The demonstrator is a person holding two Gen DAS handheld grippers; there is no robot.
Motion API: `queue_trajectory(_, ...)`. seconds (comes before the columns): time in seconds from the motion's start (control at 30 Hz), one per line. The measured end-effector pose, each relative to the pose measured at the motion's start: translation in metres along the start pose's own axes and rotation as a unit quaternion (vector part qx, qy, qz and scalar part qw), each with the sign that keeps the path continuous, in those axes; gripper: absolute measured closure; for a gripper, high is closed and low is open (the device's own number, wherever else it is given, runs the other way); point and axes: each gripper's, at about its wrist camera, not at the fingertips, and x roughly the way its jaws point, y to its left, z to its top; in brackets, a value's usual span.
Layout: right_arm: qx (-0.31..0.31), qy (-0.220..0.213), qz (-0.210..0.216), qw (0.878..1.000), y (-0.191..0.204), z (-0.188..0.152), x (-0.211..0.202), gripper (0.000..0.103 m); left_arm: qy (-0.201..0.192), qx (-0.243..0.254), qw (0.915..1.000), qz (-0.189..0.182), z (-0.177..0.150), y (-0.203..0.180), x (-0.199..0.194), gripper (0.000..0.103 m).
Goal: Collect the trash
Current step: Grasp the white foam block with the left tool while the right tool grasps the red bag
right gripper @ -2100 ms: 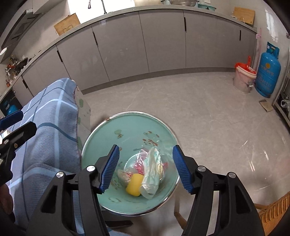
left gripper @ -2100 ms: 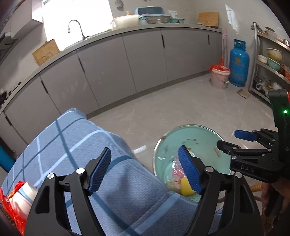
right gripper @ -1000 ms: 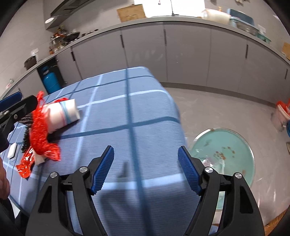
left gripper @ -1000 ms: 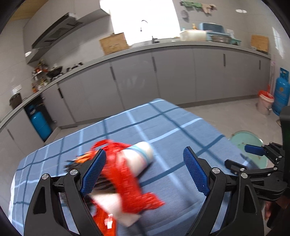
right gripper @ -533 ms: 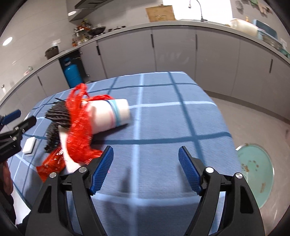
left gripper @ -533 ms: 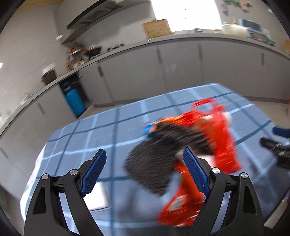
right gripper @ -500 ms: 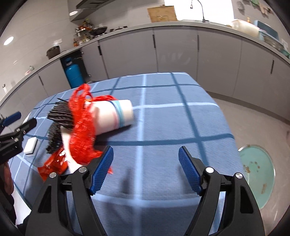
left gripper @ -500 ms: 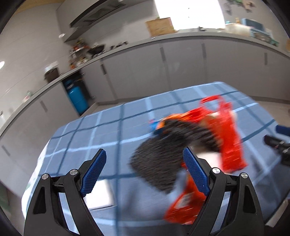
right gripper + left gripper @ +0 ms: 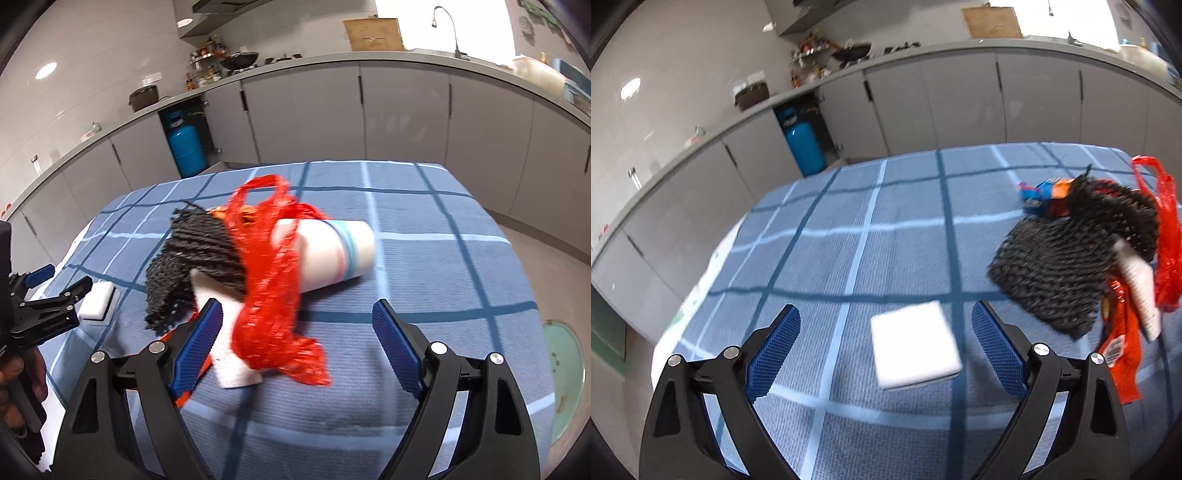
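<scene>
Two tools over the blue-checked counter (image 9: 849,236), both with jaws opening and pinching nothing. Left tool (image 9: 884,347) spread around a white sponge block (image 9: 915,349) lying flat between the pads, untouched on either side. Right of that block, a heap of trash: black mesh (image 9: 1067,258), red net bag (image 9: 269,280), white paper cup (image 9: 332,254) on its side (partly wrapped by the net), orange wrapper (image 9: 1119,354). Right tool (image 9: 297,343) spread wide above the near end of the net bag, clear of it. Far right of the block, beyond the counter edge, a green bin (image 9: 565,369) on the floor.
</scene>
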Motion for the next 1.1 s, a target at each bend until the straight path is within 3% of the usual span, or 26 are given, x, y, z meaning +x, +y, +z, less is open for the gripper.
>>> queue_trajectory(0.4, -0.01, 0.013, -0.005, 1.0, 0.01, -0.004, 0.014, 0.02, 0.059, -0.037, 0.9973, -0.022, -0.015, 0.004, 0.041, 0.009)
queue_trajectory(0.77, -0.019, 0.02, -0.014, 1.0, 0.017, -0.008, 0.027, 0.023, 0.06, -0.036, 0.9973, -0.021, -0.017, 0.002, 0.048, 0.01)
queue_trajectory(0.87, -0.023, 0.029, -0.008, 0.999, 0.018, -0.009, 0.03, 0.041, 0.06, -0.033, 0.9973, -0.025, -0.018, 0.002, 0.047, 0.02)
queue_trajectory(0.93, -0.026, 0.039, -0.002, 0.999, 0.019, -0.011, 0.034, 0.066, 0.061, -0.03, 0.9968, -0.042, -0.017, -0.001, 0.045, 0.033)
queue_trajectory(1.0, -0.029, 0.04, -0.001, 0.999, 0.021, -0.013, 0.034, 0.071, 0.06, -0.023, 0.9966, -0.051, -0.017, -0.005, 0.042, 0.048)
queue_trajectory(1.1, -0.036, 0.028, 0.001, 0.999, 0.024, -0.014, 0.028, 0.075, 0.053, -0.013, 0.9976, -0.042, -0.015, -0.009, 0.037, 0.05)
